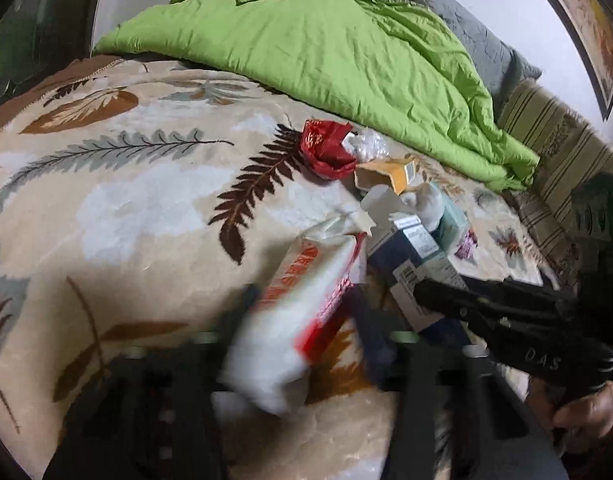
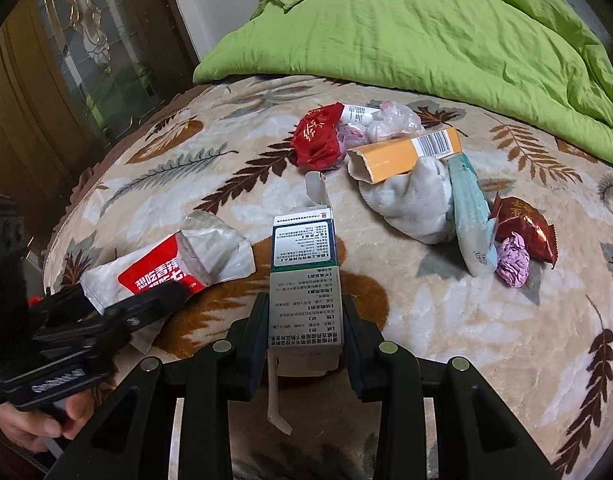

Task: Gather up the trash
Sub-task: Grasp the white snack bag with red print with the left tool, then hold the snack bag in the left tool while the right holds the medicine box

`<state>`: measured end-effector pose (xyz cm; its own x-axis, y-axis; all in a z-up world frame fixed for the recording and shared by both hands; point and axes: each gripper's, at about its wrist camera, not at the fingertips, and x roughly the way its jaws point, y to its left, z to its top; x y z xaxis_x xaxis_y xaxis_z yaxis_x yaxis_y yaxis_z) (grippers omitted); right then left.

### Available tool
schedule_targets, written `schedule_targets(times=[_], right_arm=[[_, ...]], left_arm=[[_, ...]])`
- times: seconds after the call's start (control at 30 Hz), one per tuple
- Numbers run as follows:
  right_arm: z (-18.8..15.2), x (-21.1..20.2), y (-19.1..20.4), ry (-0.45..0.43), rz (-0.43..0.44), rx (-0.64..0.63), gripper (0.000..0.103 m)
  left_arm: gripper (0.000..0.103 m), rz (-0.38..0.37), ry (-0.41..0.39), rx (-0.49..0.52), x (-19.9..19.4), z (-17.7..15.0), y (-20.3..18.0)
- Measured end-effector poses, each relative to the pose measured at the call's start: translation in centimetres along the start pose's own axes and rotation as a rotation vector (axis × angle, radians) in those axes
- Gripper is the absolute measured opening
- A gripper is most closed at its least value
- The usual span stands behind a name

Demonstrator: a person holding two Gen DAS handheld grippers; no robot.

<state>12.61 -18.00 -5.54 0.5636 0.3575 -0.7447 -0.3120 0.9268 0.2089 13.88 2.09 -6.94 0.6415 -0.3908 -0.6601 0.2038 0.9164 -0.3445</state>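
Observation:
A torn white and red snack packet (image 1: pixel 298 312) lies on the leaf-patterned blanket (image 1: pixel 126 208). My left gripper (image 1: pixel 306 312), blurred, has a finger on each side of it and is shut on it. In the right wrist view the same left gripper (image 2: pixel 146 300) lies over the packet (image 2: pixel 210 248). My right gripper (image 2: pixel 305 316) is shut on a white and dark green medicine box (image 2: pixel 304 272), whose open flap points away. That box (image 1: pixel 410 264) and the right gripper (image 1: pixel 430 292) show at the right of the left wrist view.
Beyond lie a crumpled red wrapper (image 2: pixel 318 140), an orange box (image 2: pixel 406 152), a white sock (image 2: pixel 414 204), a teal face mask (image 2: pixel 470 208), a dark red wrapper (image 2: pixel 522 224) and a purple paper ball (image 2: pixel 514 260). A green duvet (image 2: pixel 426 32) is heaped behind. A door (image 2: pixel 66 60) stands left.

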Motion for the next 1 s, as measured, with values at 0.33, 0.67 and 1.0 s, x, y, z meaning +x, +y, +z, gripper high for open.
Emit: schedule_targets(times=[0.33,0.67,1.0], right_arm=[[0.0,-0.2,-0.2,-0.026,-0.007,0.008,0.036],[0.2,-1.2,2.1,-0.093,-0.053,-0.076,0.036],[0.6,-2.3,2.5,-0.129,-0.05,-0.043,0.036]], left_arm=[[0.029,0.089,-0.172,-0.056,-3.1,0.4,1.3],[0.029,0.162,-0.249,0.0,-4.8,0.3,0.3],[0.029,0.171,-0.262,0.005,-5.4,0.3,0.2]])
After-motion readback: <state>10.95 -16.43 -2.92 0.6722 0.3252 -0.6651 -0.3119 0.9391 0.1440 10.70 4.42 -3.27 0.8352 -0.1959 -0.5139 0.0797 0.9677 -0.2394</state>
